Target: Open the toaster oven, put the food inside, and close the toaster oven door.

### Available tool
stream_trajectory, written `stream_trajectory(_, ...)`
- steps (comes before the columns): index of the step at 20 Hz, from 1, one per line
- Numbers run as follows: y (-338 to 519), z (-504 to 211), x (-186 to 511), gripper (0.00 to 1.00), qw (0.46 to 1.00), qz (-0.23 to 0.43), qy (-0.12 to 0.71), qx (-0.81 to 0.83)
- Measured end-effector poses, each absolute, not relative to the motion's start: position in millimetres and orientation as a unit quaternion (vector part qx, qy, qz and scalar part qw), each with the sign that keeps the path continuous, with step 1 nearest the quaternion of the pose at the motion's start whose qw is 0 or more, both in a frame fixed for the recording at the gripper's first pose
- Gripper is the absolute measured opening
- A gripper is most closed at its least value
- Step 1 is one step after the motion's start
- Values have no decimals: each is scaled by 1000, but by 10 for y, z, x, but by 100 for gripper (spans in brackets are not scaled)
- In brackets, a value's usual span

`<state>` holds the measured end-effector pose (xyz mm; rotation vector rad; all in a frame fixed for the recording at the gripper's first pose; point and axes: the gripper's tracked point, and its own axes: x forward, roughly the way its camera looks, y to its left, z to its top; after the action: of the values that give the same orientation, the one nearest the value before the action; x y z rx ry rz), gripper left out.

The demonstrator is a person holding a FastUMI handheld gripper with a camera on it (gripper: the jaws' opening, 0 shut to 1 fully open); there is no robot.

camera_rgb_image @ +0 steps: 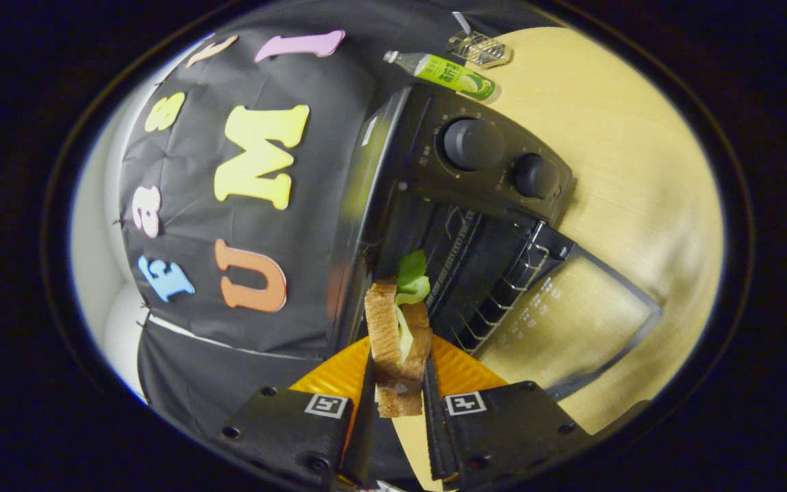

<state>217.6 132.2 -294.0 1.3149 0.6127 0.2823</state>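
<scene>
Two black fingers (366,403) of the tool (399,403) rise from the bottom centre of the gripper view, and both press on a sandwich (398,342) held between them. The sandwich stands on edge, its toasted bread slices facing the fingers, with a green lettuce leaf (412,277) sticking out of its far end. Behind the fingers lies an orange plate (462,372), partly hidden by them.

Just beyond the sandwich, filling the centre of the frame, is the black toaster oven (434,225). Its glass door (571,321) is swung fully open toward the lower right, lying over the pale wooden surface (639,171), and the wire rack (496,294) inside shows. Two round knobs (473,143) sit on its control panel, above centre.

At the upper centre, past the oven, a green-labelled bottle (451,72) lies on its side on the surface, with a small wire rack-like object (479,48) just beyond it.
</scene>
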Motion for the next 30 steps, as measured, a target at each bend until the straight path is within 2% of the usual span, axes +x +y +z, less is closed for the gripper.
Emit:
stream_trajectory(5,1368,-3068,2610,39,725,100,225,644)
stream_trajectory(8,1426,-3203,2781,39,719,77,217,656)
stream_trajectory(11,1487,-3246,2840,43,733,62,216,642)
stream_trajectory(14,1535,-3362,2753,55,767,51,254,588)
stream_trajectory(17,1621,-3394,2652,76,787,61,290,541)
stream_trajectory(19,1633,-3395,2573,80,813,71,318,482)
stream_trajectory(23,1680,-3484,2281,98,856,82,377,345)
stream_trajectory(30,1604,-3209,1555,99,896,121,382,189)
